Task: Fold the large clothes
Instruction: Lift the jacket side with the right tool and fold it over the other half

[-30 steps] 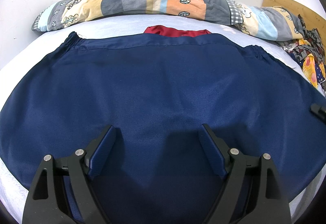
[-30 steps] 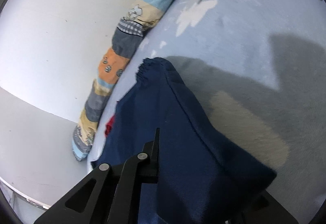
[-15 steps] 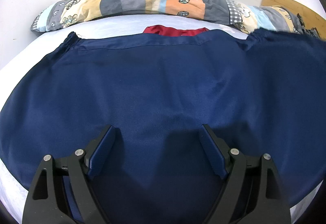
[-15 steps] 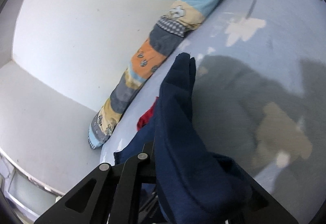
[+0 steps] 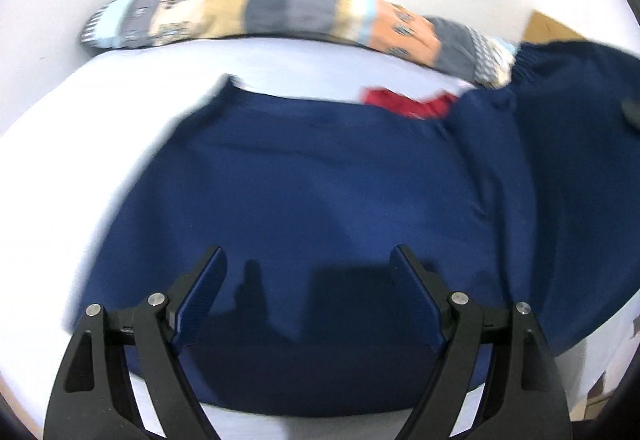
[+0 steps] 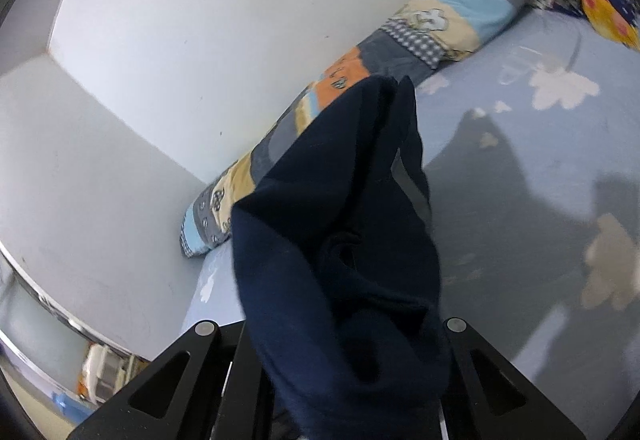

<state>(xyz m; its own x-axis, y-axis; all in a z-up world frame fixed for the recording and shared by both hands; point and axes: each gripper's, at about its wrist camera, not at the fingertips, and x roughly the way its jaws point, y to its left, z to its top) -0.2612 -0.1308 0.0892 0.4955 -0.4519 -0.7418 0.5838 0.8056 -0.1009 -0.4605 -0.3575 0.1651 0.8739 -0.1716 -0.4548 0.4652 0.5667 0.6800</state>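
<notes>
Navy, finely woven cloth makes up the large garment (image 5: 320, 192), which lies spread across the pale blue bed sheet (image 5: 100, 144). Its left edge and gathered far hem rest flat, with bare sheet showing beyond them on the left and near sides. Its right portion (image 5: 568, 128) is lifted off the bed and bunched into soft folds.

That raised part drapes over the right gripper (image 6: 344, 344): the fabric (image 6: 340, 240) hangs between and over its black fingers and hides the tips, so the clamp appears closed on the cloth. To its right the sheet, printed with white cloud shapes, lies bare.

The left gripper (image 5: 308, 276) stands wide open just above the garment's near edge, its blue-padded fingers (image 5: 204, 288) gripping nothing.

A scrap of red fabric (image 5: 412, 104) peeks out past the far hem. Along the white wall (image 6: 200, 20) runs a long patchwork bolster (image 5: 288, 20) of grey, tan, orange and light blue; a yellow patterned cloth (image 6: 608, 8) sits by its far end.
</notes>
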